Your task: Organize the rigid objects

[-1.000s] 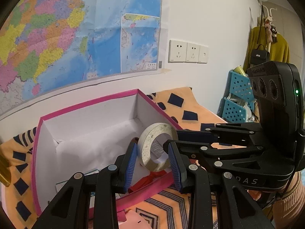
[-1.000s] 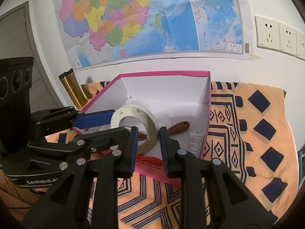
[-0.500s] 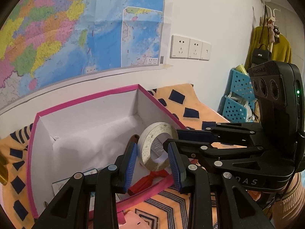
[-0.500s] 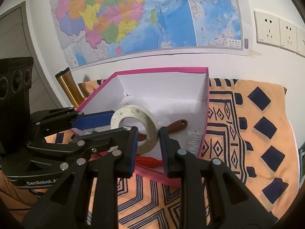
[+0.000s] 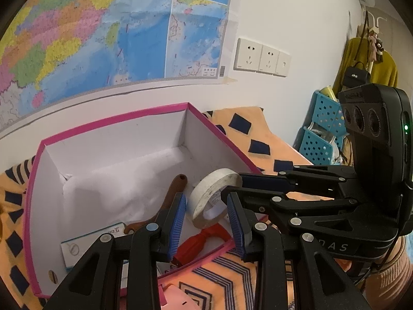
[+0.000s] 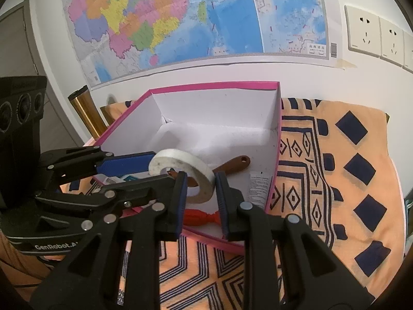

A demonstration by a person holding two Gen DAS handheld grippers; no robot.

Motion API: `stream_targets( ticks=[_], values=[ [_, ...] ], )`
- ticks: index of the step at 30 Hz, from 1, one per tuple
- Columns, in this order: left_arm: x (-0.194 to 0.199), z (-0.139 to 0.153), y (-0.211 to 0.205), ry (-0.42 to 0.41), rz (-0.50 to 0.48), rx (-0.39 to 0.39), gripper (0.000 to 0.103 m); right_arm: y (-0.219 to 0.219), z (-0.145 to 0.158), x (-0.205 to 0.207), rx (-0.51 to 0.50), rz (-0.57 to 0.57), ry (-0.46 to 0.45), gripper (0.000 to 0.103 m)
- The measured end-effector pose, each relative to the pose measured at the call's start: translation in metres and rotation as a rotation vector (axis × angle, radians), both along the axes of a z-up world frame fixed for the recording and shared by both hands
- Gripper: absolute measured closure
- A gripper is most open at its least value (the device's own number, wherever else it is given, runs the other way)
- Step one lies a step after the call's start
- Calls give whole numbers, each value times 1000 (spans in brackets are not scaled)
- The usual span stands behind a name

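Both tools clamp one white ring-shaped tape roll [image 5: 214, 197] over the pink-rimmed white cardboard box [image 6: 214, 87]: the left gripper [image 5: 206, 222] and right gripper [image 6: 200, 201] hide its lower edge. The roll stands tilted, its hole facing left.

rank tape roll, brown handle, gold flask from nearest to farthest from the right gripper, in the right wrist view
1. tape roll: between the right gripper fingers.
2. brown handle: just behind, inside the box.
3. gold flask: far left, outside the box by the wall.
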State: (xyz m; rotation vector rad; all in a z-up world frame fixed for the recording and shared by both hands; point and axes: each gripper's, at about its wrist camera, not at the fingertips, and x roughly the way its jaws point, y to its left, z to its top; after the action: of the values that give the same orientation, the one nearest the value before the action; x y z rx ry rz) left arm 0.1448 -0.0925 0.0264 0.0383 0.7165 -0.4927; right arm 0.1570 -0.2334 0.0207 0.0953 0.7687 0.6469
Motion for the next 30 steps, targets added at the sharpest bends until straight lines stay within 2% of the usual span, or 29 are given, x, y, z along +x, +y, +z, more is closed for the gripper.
stream_targets(
  ticks=[24,30],
  values=[
    [15,-12,7,92,13,-46,70,7,-11,8,-47,4,48,78],
    [18,-16,12,104,35,-49,70,8,-9,5,-44,-3,34,78]
  ],
)
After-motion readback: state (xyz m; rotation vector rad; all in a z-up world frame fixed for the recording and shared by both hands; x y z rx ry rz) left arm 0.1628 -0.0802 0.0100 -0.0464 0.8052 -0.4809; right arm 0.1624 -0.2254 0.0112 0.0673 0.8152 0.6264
